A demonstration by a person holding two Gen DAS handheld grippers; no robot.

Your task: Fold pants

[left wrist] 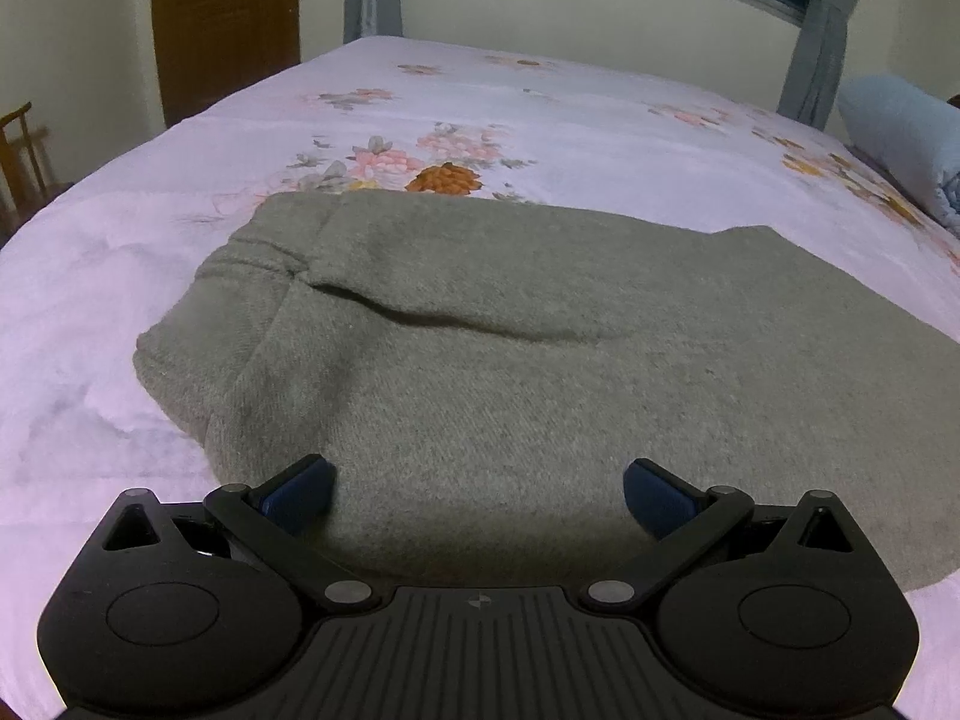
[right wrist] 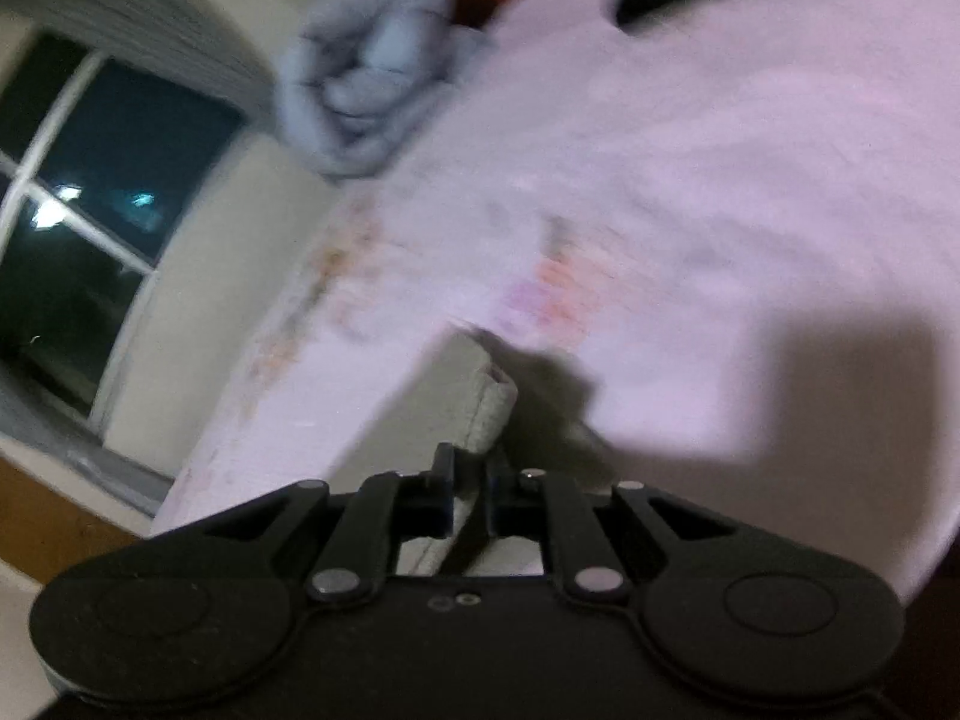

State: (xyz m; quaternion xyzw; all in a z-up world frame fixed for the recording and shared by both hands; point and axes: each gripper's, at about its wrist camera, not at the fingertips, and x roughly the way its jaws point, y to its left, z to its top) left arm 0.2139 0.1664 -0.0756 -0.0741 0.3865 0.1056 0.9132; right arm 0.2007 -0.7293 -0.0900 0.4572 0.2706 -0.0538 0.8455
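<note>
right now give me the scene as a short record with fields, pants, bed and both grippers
surface: bed with floral bedspread
pants: grey pants lying flat, partly folded
left gripper: jaws open above the near edge of the pants, holding nothing
right gripper: jaws shut on a pale fabric edge, likely the pants
background: blue bundle at the bed's far right

A bed (left wrist: pixel 540 120) with a pink floral cover fills the room, a blue quilt (left wrist: pixel 900 138) rolled at its edge. Behind stand cream walls (left wrist: pixel 78 30), a brown door (left wrist: pixel 225 24), grey curtains (left wrist: pixel 819 54) and a dark window (right wrist: pixel 90 210).
</note>
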